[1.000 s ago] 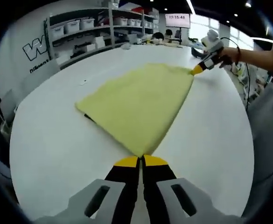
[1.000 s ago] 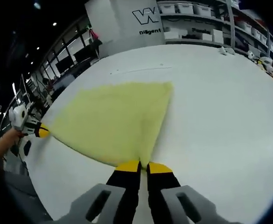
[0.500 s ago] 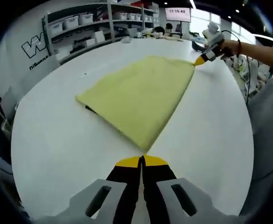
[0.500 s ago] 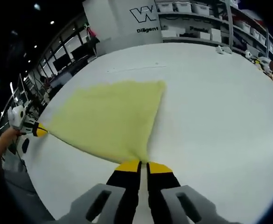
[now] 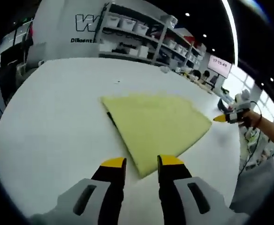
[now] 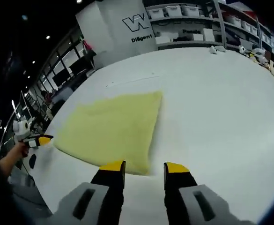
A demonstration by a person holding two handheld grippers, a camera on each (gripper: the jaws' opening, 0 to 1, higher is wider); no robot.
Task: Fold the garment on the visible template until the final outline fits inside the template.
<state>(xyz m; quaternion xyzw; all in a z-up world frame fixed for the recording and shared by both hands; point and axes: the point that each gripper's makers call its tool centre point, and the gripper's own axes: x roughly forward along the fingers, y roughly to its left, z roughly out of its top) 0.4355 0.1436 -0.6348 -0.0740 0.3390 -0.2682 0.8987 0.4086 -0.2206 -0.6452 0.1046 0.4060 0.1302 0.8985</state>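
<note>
In the left gripper view, the left hand-held gripper stands open just short of the yellow garment, which lies flat on the white bench. In the right gripper view, the right hand-held gripper is open too, beside the garment's near corner.

Bare white table all around the flat yellow garment, shelving well beyond the far edge

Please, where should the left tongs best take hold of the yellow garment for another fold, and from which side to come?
Probably the nearest corner of the yellow garment, approached low along the white table from the person's side. That corner points straight at the open left tongs and lies flat, its edges free on both sides.
</note>
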